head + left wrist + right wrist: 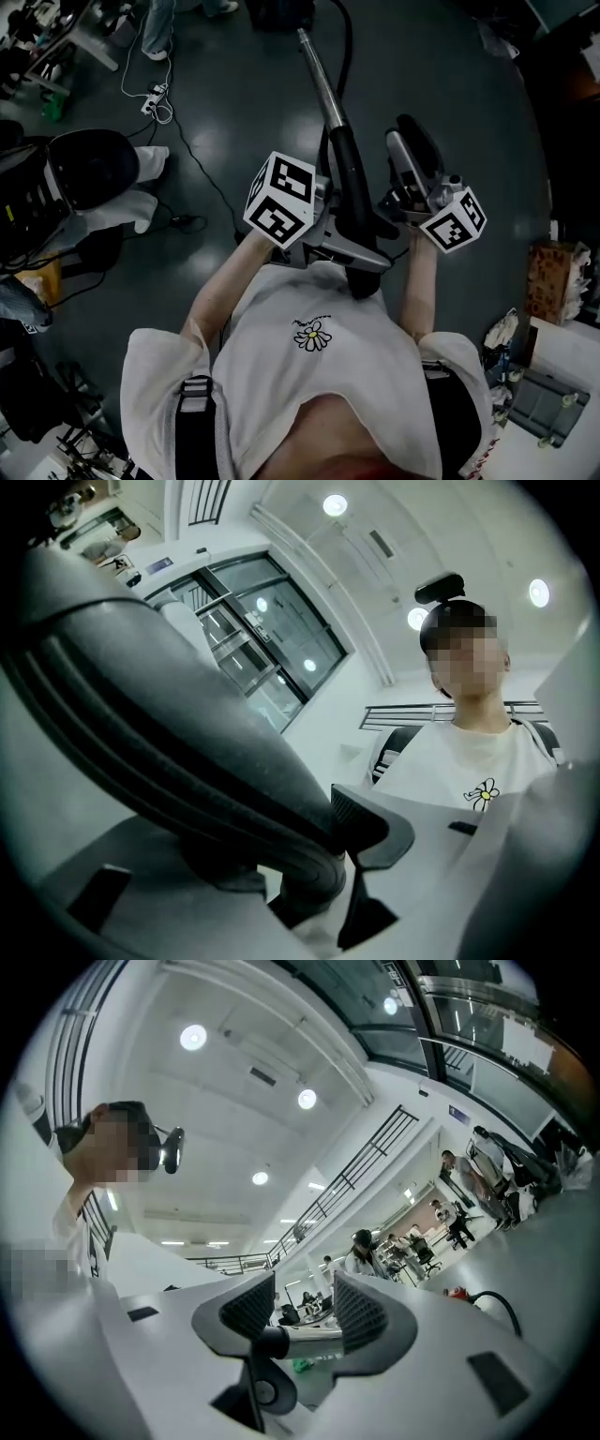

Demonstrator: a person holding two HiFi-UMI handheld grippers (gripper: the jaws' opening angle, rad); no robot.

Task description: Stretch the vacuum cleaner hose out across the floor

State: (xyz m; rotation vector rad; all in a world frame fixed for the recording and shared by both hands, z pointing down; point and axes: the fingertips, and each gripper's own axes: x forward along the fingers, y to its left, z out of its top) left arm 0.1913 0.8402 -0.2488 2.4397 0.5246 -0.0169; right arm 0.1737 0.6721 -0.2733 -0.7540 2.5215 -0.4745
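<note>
Left gripper (292,847), held close before the operator's chest, has its fingers (361,819) set wide around the black handle (354,183) of the vacuum wand. One pad bears on the moulding; the other is hidden behind it. Right gripper (292,1321) sits just beside the same handle on the other side, fingers (361,1314) spread and pinching nothing; the wand merely shows through the gap. Beyond the handle the metal tube (321,80) slopes away over the floor (244,122). The black hose (348,42) arcs up alongside that tube and leaves the top edge of the head view. Its far end is not visible, and none of it lies stretched out yet. A power strip (153,97) with white cable lies further off to the left.

Assessment: the wand is rigid and of moderate weight, and offers the surest purchase. Its smooth handle may twist in a single grip, so a second hold is advisable. The hose is judged light, pliable and springy, inclined to recoil. It is best taken near its end by the handle, not mid-length, where it could kink.
</note>
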